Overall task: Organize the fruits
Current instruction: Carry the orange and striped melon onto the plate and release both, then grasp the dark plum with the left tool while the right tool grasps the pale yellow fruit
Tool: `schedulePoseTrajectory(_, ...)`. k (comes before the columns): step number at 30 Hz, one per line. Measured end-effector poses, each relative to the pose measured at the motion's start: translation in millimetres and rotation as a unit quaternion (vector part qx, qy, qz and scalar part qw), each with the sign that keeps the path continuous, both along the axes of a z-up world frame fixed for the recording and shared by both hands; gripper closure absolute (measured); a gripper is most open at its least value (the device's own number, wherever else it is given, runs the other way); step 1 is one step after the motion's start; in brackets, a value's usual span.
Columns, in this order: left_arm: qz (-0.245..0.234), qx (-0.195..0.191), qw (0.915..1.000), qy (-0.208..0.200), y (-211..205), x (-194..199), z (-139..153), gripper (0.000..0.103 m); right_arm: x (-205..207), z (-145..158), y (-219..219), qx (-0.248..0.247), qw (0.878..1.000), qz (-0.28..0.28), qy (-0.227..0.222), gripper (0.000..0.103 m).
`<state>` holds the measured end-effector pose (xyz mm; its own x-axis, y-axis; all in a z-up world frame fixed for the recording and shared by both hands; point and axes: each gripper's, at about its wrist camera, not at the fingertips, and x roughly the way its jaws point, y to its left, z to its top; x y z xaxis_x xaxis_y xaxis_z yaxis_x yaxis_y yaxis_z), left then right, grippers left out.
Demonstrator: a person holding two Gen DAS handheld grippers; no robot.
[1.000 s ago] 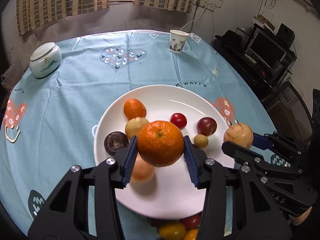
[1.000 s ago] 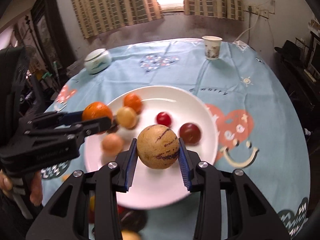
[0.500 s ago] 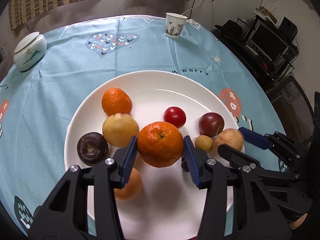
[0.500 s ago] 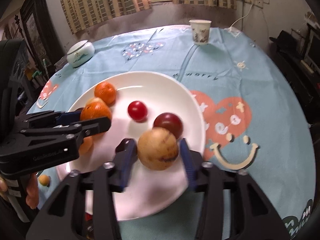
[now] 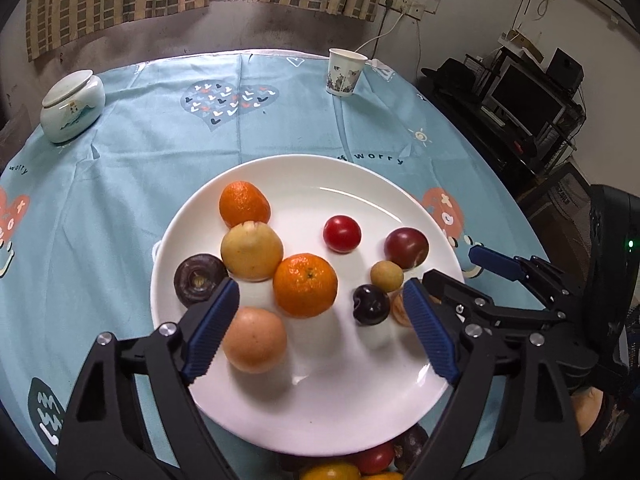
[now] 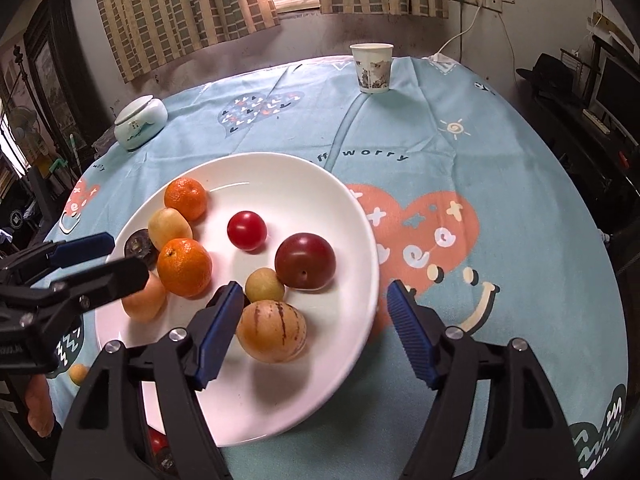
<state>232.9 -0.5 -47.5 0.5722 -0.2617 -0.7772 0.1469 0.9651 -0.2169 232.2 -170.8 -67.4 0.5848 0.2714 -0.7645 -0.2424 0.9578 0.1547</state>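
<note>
A white plate [image 5: 360,412] [image 6: 304,184] on the blue tablecloth holds several fruits. My left gripper [image 5: 320,332] is open just behind an orange [image 5: 305,285] [image 6: 184,267] that lies on the plate. My right gripper [image 6: 310,334] is open around a striped yellow melon [image 6: 272,331] that rests near the plate's right edge. Also on the plate: a second orange [image 5: 243,204], a yellow fruit [image 5: 252,250], a red tomato [image 5: 341,234] [image 6: 247,230], a dark red plum [image 5: 406,248] [image 6: 305,261], a peach-coloured fruit [image 5: 254,339], and small dark fruits.
A paper cup [image 5: 346,73] [image 6: 371,67] stands at the table's far side. A lidded ceramic jar [image 5: 72,106] [image 6: 140,121] sits far left. More loose fruits [image 5: 352,466] lie by the plate's near edge. A desk with a monitor [image 5: 524,98] is at the right.
Both grippers opened and let go: the orange and the striped melon now lie on the plate. Both grippers drew back a little.
</note>
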Motion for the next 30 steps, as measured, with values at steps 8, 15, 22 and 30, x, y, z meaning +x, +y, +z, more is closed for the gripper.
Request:
schedulePoseTrajectory(8,0.023,-0.012,0.9993,-0.028,32,-45,13,0.008,-8,5,7,-0.005,0.999,0.023,-0.041,0.024)
schedulePoseTrajectory(15,0.104,0.023,0.9938,-0.032,81,-114,-6,0.005,-26,14,25,-0.010,0.994,0.057,-0.089,0.006)
schedulePoseTrajectory(22,0.087,0.048,0.9949,-0.016,92,-166,-41,0.005,-63,20,28,0.019,0.992,0.063,-0.109,0.006)
schedulePoseTrajectory(30,0.041,0.025,0.9988,0.005,83,-183,-60,0.005,-161,7,12,0.034,0.995,0.072,-0.057,0.003)
